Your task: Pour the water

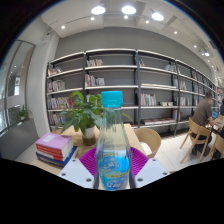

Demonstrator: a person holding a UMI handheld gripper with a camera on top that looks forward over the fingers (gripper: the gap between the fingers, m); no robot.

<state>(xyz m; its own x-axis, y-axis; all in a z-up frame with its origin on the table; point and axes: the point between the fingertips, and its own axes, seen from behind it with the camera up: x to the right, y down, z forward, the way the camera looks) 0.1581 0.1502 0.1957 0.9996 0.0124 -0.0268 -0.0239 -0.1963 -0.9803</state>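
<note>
A clear plastic water bottle (113,145) with a blue cap and a blue label stands upright between my two fingers. My gripper (113,166) is shut on the bottle, with the purple pads (89,160) pressing on its lower body from both sides. The bottle is held up in front of the camera, above the table. The bottle hides the middle of the table behind it. No cup or other vessel shows.
A stack of books (55,150) lies on the wooden table (70,134) at the left, with a potted plant (85,112) behind it. Wooden chairs (196,136) stand at the right. Long bookshelves (150,85) line the far wall. A person (207,108) sits at the far right.
</note>
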